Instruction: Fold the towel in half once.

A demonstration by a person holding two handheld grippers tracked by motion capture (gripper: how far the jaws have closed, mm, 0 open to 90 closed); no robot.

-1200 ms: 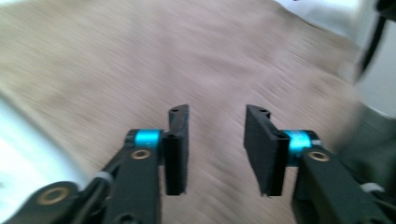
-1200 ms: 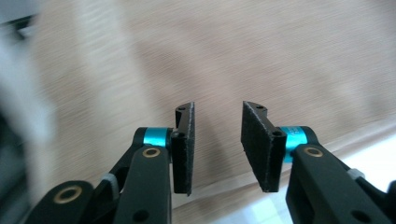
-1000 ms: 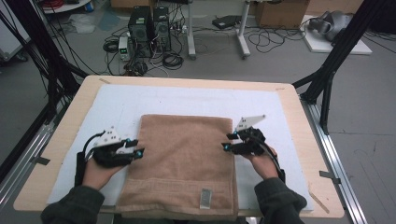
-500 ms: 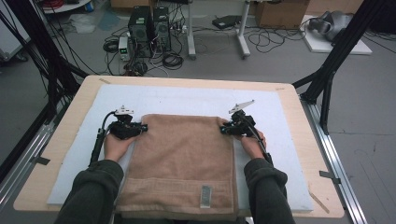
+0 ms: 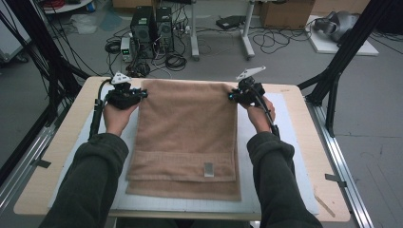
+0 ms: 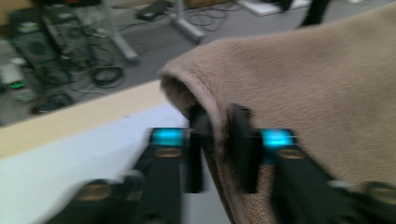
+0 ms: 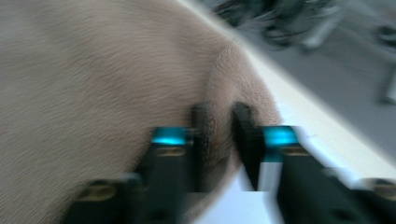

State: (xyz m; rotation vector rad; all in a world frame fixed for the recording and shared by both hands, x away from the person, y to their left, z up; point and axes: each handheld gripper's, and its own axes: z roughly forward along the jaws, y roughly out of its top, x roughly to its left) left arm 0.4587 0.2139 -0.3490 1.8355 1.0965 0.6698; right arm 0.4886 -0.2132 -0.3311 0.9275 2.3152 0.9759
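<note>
Tan towel (image 5: 185, 133) is laid lengthwise on the white mat (image 5: 290, 156) of the wooden table (image 5: 62, 156); the near end is doubled, with a lower layer edge showing past the upper one and a small grey label (image 5: 208, 169) near that end. The towel's far edge is lifted off the mat and stretched between both grippers. Left gripper (image 5: 142, 93) is held at the towel's far left corner, right gripper (image 5: 231, 96) at its far right corner. In the left gripper view the jaws of the left gripper (image 6: 218, 135) are clamped on a fold of the towel (image 6: 317, 93) corner, cloth bunched between the pads. In the right gripper view the right gripper (image 7: 221, 133) is likewise clenched on the towel (image 7: 102, 84) corner, fabric pinched between the jaws. Jaw gap on both was just widened slightly, with cloth kept between the pads. Both gripper views are blurred. Computer towers (image 5: 149, 23) and cables are seen on the floor beyond the towel's far edge.
</note>
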